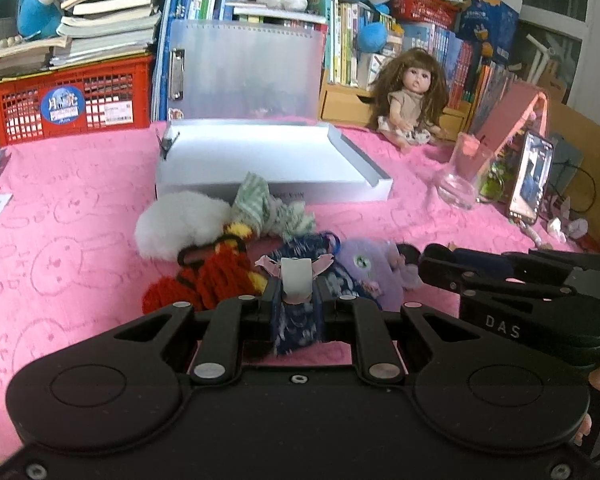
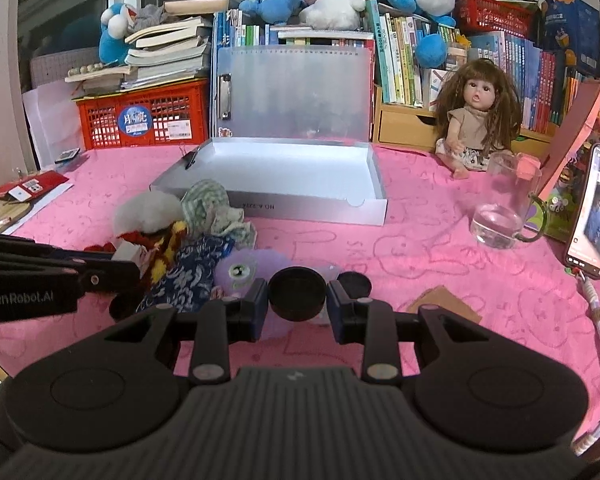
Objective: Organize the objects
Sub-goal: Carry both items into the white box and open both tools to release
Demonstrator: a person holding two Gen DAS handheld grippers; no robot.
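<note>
From the left wrist view, the left gripper (image 1: 296, 292) is clamped together on a dark blue floral-print fabric pouch (image 1: 300, 320), with a white and pink paper tag sticking up at the pinch. The pouch's long axis runs along the gripper's pointing line, toward the shallow white cardboard box (image 1: 360, 152) that lies open straight ahead near the table's far edge. Between them lies the pile: a white fluffy plush (image 1: 180, 224), a green-and-white striped cloth (image 1: 260, 204), a red and yellow knitted item (image 1: 216, 276) and a lilac plush toy (image 1: 364, 268). The right gripper (image 1: 440, 268) comes in from the right, just beside the lilac plush.

From the right wrist view, the right gripper (image 2: 298, 296) is clamped on a round black puck-like object (image 2: 297, 294), and the box (image 2: 376, 184) lies ahead, slightly left, past the pile. The left gripper is likely nearer the box's front wall.

The table wears a pink cloth (image 2: 420, 248) with rabbit outlines. A clear glass pitcher (image 2: 504, 208) and a propped phone (image 2: 592, 212) stand toward the right edge; books, a doll and a red crate line the back.
</note>
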